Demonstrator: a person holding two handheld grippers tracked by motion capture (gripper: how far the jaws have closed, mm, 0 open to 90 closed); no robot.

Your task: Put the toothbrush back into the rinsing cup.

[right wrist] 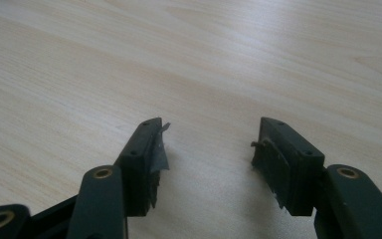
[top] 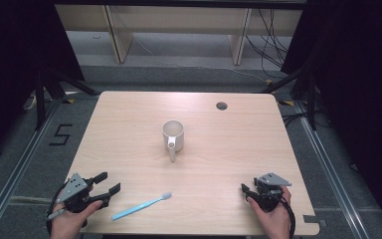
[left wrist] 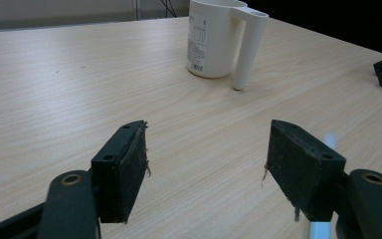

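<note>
Both tools, left (top: pixel 108 182) and right (top: pixel 248 191), wide open, empty.

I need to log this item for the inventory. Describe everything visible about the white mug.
The white mug stands upright near the middle of the wooden table, apart from everything else. It looks like smooth plastic or ceramic; which one I cannot tell. Its open mouth faces up and the inside looks empty. A long straight handle leaves the rim and runs down to the tabletop, on the side facing the person. The left gripper view shows a printed label with a barcode on its wall. Nothing touches it except the table.
</note>
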